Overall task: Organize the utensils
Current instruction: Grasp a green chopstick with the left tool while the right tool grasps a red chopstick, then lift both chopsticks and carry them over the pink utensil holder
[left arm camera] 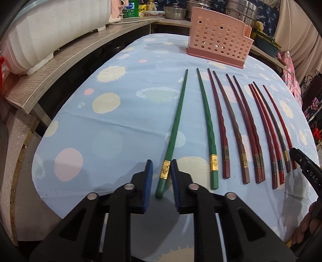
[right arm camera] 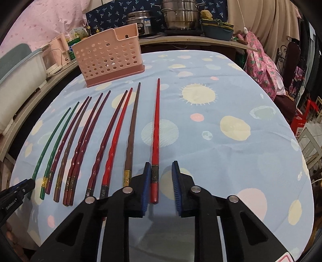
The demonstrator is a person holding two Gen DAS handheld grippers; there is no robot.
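Several chopsticks lie side by side on the blue spotted tablecloth (left arm camera: pixel 112 125). My left gripper (left arm camera: pixel 162 167) is open with its blue pads either side of the butt end of the leftmost green chopstick (left arm camera: pixel 177 119). A second green chopstick (left arm camera: pixel 207 129) lies to its right. My right gripper (right arm camera: pixel 161 169) is open around the butt end of the rightmost red chopstick (right arm camera: pixel 155 131), which lies close to the left pad. A pink perforated utensil holder (left arm camera: pixel 218 43) stands at the far side of the table; it also shows in the right wrist view (right arm camera: pixel 109 58).
Dark red and brown chopsticks (left arm camera: pixel 239 131) fill the row between the two grippers. A wooden shelf (left arm camera: pixel 66 58) with a white appliance runs along the left. Metal pots (right arm camera: pixel 181 16) stand on a counter behind the table. The other gripper shows at the right edge (left arm camera: pixel 306 167).
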